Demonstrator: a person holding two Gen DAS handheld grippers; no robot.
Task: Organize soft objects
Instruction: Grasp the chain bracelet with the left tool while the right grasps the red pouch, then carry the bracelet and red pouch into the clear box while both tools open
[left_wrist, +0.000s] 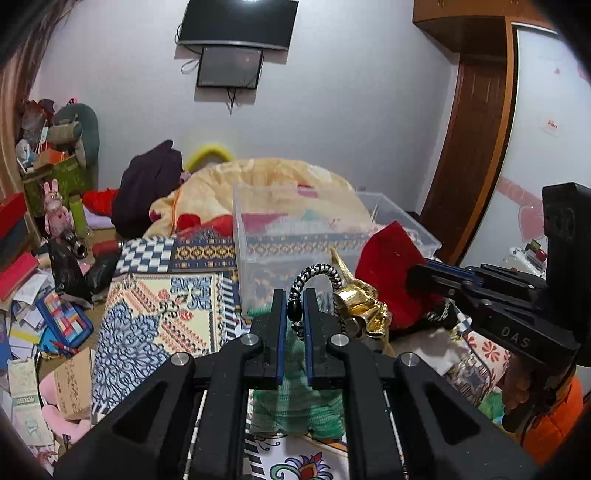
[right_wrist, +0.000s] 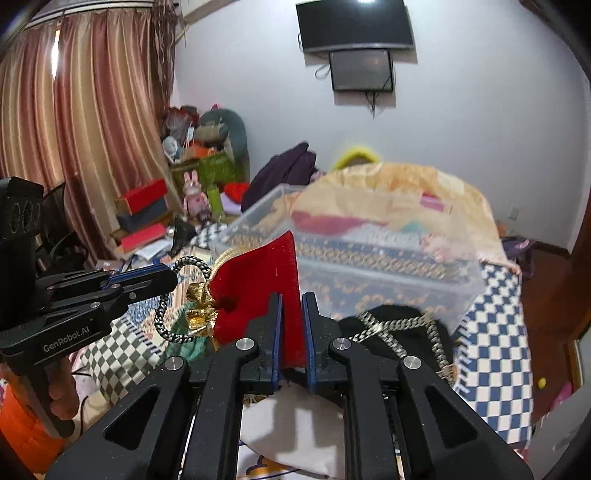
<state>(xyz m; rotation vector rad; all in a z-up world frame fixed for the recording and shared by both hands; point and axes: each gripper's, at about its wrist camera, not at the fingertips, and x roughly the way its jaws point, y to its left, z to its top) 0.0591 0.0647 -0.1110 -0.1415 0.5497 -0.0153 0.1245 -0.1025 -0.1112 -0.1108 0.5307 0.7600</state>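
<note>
A red cloth pouch (right_wrist: 258, 284) with a gold foil bow (left_wrist: 364, 306) and a black-and-white braided cord (left_wrist: 314, 271) is held in the air between both grippers. My left gripper (left_wrist: 296, 314) is shut on the braided cord; it shows in the right wrist view (right_wrist: 166, 277) at the left. My right gripper (right_wrist: 292, 325) is shut on the red pouch (left_wrist: 391, 254); it enters the left wrist view (left_wrist: 417, 273) from the right. A clear plastic bin (left_wrist: 295, 236) stands just behind on the patterned bedspread (left_wrist: 147, 306); it also shows in the right wrist view (right_wrist: 388, 258).
A green knitted item (left_wrist: 295, 406) lies under the left gripper. A white cloth (right_wrist: 295, 435) and a black item with a chain strap (right_wrist: 399, 332) lie under the right gripper. A yellow quilt (left_wrist: 258, 177) is heaped behind the bin. Clutter lines the left wall.
</note>
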